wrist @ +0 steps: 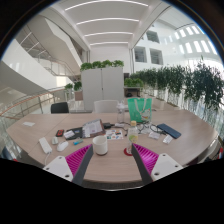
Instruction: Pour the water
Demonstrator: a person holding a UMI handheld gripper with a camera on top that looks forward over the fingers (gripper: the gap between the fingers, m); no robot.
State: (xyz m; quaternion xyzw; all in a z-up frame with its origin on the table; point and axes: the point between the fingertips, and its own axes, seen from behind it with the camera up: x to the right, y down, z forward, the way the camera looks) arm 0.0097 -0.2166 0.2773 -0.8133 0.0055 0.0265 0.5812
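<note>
A white cup (100, 145) stands on the wooden table (112, 168), just ahead of my left finger. To its right, a small clear container with a red base (130, 140) stands just ahead of my right finger; I cannot tell whether it is a bottle or a glass. My gripper (114, 152) is open, its magenta pads (80, 162) spread wide over bare tabletop. Nothing sits between the fingers. Both vessels are upright and apart from the fingers.
Behind the cup lie a tablet (92, 128), papers and small items. A dark flat device (170, 131) rests at the right and a white object (45, 145) at the left. Green items (140, 108) and chairs (60, 107) stand at the table's far side, with planters beyond.
</note>
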